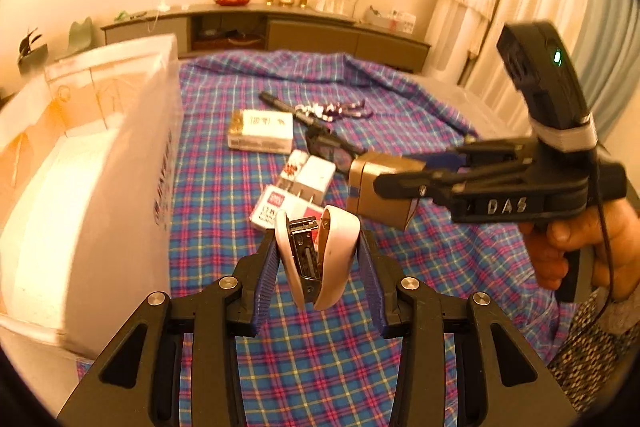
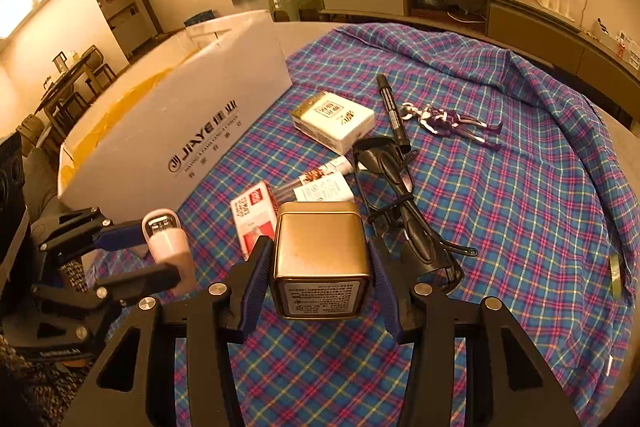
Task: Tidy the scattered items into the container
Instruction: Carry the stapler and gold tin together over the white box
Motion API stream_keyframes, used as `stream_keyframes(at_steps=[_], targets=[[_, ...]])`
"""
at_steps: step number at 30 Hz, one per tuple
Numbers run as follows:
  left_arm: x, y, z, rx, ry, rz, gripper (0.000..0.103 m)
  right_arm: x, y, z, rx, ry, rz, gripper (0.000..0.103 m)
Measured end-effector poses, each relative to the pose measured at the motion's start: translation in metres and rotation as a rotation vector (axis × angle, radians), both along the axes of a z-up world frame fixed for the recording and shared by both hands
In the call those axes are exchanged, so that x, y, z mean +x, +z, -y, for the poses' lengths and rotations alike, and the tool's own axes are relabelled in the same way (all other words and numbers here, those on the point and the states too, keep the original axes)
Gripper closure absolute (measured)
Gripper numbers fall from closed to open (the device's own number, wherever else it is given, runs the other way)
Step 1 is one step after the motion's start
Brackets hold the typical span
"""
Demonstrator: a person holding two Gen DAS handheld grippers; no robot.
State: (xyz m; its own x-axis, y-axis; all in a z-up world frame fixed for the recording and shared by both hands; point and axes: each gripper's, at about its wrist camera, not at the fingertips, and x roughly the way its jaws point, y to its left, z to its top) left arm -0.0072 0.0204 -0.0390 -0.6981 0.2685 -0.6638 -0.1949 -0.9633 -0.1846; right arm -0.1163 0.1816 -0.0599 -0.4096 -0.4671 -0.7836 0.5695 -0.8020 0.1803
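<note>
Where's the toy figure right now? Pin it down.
In the right wrist view the toy figure lies on the plaid cloth, upper right, just right of the black marker.

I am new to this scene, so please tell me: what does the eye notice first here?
Both grippers are loaded: the left gripper clamps a white stapler, the right gripper a gold tin. The white box stands open at the left on the plaid cloth, with glasses and a figurine scattered beside it.
</note>
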Motion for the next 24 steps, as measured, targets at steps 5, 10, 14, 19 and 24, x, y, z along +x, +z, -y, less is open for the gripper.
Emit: stream_keyframes(at_steps=[5, 10, 14, 19, 24], targets=[[0.003, 0.011, 0.008, 0.014, 0.004, -0.029, 0.062, 0.008, 0.003, 0.003, -0.018, -0.010, -0.007, 0.053], [0.008, 0.025, 0.019, 0.029, 0.021, -0.068, 0.062, 0.018, 0.009, 0.008, -0.047, -0.018, -0.024, 0.053], [0.012, 0.036, 0.031, 0.044, 0.040, -0.096, 0.062, 0.024, 0.014, 0.010, -0.064, -0.030, -0.039, 0.053], [0.015, 0.050, 0.047, 0.070, 0.064, -0.132, 0.062, 0.030, 0.023, 0.012, -0.082, -0.056, -0.055, 0.053], [0.018, 0.062, 0.062, 0.096, 0.082, -0.154, 0.062, 0.042, 0.040, 0.022, -0.093, -0.067, -0.100, 0.053]])
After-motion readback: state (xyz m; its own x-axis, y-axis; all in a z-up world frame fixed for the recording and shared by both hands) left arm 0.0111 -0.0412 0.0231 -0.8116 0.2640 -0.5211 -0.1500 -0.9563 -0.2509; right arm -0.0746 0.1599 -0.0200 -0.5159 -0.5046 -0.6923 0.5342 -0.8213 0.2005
